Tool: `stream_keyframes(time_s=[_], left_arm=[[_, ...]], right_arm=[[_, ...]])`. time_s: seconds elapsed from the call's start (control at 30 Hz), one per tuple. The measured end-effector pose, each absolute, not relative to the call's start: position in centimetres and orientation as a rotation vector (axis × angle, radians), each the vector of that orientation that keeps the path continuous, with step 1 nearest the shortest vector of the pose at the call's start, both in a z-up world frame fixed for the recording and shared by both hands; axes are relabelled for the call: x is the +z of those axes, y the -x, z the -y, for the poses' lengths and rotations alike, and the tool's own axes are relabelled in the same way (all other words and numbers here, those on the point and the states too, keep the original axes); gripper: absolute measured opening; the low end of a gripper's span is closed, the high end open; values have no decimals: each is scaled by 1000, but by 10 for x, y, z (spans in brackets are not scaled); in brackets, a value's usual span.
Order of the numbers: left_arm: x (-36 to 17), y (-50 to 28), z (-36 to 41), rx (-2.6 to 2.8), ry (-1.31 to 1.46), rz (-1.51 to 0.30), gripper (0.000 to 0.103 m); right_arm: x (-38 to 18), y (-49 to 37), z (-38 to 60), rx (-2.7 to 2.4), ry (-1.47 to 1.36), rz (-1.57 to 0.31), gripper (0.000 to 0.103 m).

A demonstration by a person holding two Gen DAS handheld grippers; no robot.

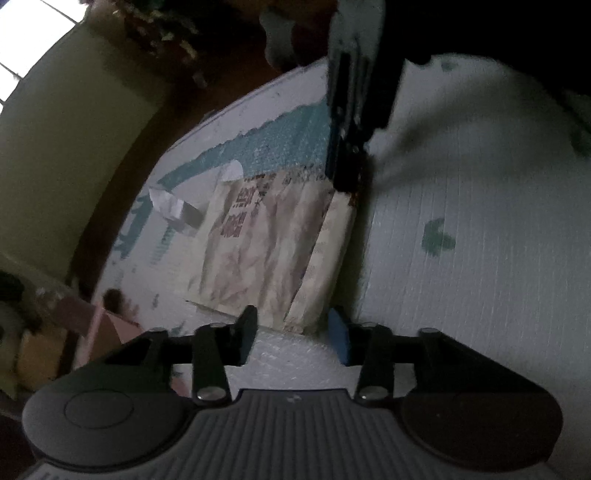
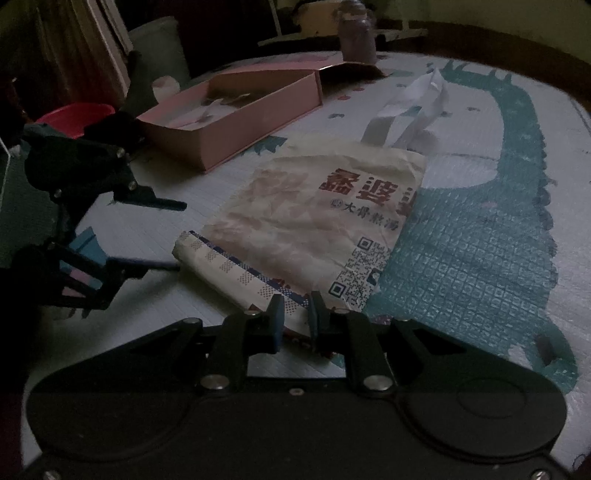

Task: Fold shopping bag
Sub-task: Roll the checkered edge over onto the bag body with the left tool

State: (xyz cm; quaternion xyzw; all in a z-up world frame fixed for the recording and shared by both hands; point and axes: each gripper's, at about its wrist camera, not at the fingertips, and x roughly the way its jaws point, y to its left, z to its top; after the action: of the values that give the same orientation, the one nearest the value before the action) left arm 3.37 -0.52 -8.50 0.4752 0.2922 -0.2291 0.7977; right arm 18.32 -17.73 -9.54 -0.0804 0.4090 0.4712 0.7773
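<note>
With the bag (image 2: 314,218) flat on the mat (image 2: 480,258), its bottom strip already turned over, we hold that folded edge pinched in our right gripper (image 2: 297,314) and should bring our left gripper (image 1: 291,332), fingers apart beside the other end, level before rolling evenly toward the handles (image 2: 410,103).

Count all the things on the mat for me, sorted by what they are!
Shopping bags: 1
Pink boxes: 1
Jars: 1
Left tool: 1
Right tool: 1
Total: 5
</note>
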Motion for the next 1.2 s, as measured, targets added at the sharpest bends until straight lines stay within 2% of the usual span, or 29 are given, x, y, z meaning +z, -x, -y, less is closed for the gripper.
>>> stream_keyframes(time_s=[0.2,0.27,0.43,0.57,0.77,0.87,1.0,1.2], left_arm=[[-96,-28,12,-520,-1148,-618,29],[-99,-30,15,-517,-1175,-599,24],[-113,-39,28,-501,-1260,-541,19],[-119,-41,30,-496,-1274,-526,12],[-111,-39,28,-528,-1231,-547,10],[-108,-35,28,-553,-1223,-553,9],[-104,-36,28,-581,-1206,-569,9],[-101,-39,28,-610,-1166,-580,9]], right_arm=[[-96,-188,178,1052,169,-907,11],[-96,-189,178,1057,166,-911,11],[-98,-194,180,1071,136,-931,11],[-97,-190,179,1062,139,-927,12],[-91,-175,178,1062,200,-911,12],[-78,-152,174,1079,338,-803,13],[-64,-110,163,1159,561,-557,15],[-94,-80,137,1160,927,-392,15]])
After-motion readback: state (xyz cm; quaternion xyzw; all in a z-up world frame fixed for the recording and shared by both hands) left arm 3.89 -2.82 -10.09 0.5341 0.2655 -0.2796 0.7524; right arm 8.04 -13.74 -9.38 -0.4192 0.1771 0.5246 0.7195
